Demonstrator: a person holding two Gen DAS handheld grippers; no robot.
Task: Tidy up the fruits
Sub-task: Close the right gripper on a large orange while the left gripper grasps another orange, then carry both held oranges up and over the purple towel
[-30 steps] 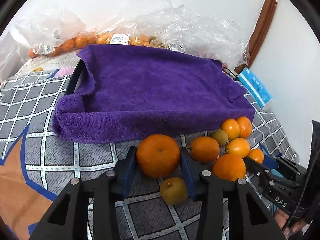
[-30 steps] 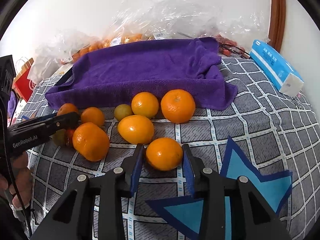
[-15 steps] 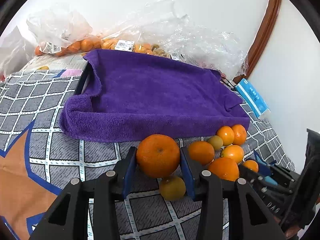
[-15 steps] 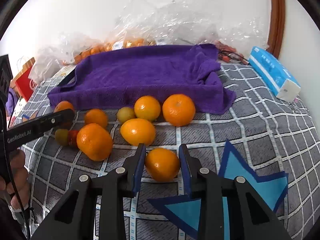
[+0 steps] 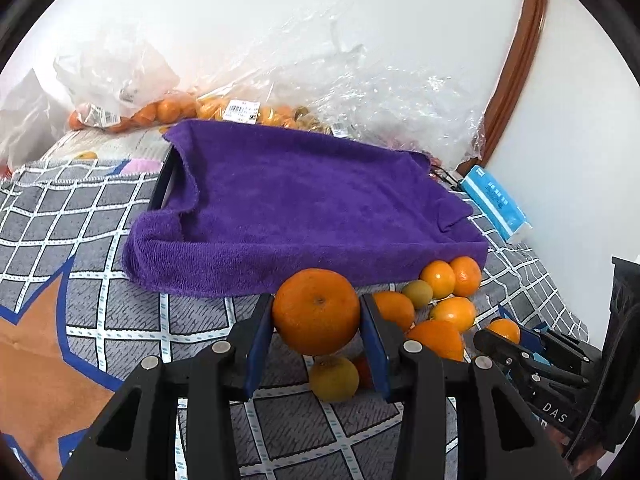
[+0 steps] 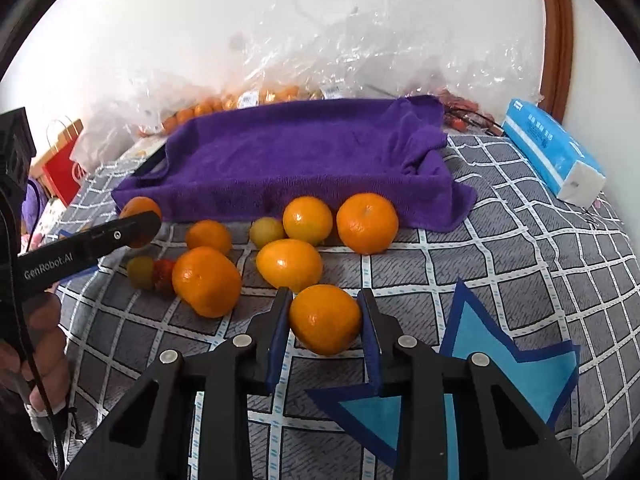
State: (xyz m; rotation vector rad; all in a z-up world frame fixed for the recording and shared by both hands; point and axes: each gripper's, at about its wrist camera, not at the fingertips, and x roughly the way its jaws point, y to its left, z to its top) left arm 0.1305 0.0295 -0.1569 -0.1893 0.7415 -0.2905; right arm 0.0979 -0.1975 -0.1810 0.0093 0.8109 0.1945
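Our left gripper [image 5: 317,322] is clamped on a big orange [image 5: 316,311], held clear of the checked cloth [image 5: 80,216] just in front of the purple towel [image 5: 304,200]. Our right gripper [image 6: 325,325] has its pads closed against a smaller orange [image 6: 325,319], also in front of the towel, nearer us than the loose fruit [image 6: 289,265] lying along the towel's front edge. A blue tissue pack [image 6: 552,156] sits right of the towel.

We see a home bedroom, a checked quilt [image 6: 500,248] underfoot, bagged shop fruit [image 5: 168,110], a tissue pack [image 6: 552,152], a wooden door frame [image 5: 516,60]
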